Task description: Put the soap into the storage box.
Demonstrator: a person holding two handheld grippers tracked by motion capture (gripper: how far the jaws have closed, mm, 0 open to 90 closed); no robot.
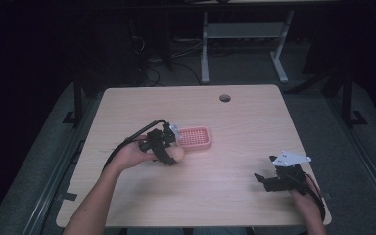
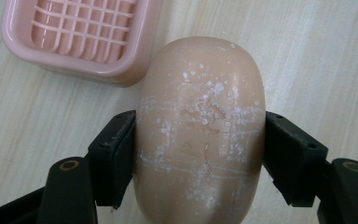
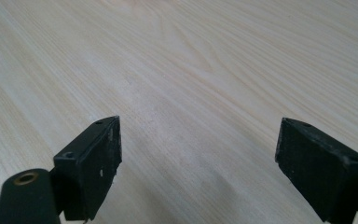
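Note:
A tan oval soap bar (image 2: 200, 130), scuffed with white flecks, sits between the jaws of my left gripper (image 2: 199, 149), which presses on both its sides. In the high view the soap bar (image 1: 177, 154) is at table centre-left, with the left gripper (image 1: 169, 152) shut on it, just in front of a pink soap dish (image 1: 194, 137) with a grid floor. The pink soap dish (image 2: 79, 37) lies empty beyond the soap. My right gripper (image 1: 264, 172) rests low near the table's front right, open, with only bare wood between its jaws (image 3: 198, 154).
The light wooden table (image 1: 235, 122) has a round cable hole (image 1: 224, 98) near its far edge. A white desk frame (image 1: 245, 39) and cables stand on the dark floor behind. Open tabletop lies between the two grippers.

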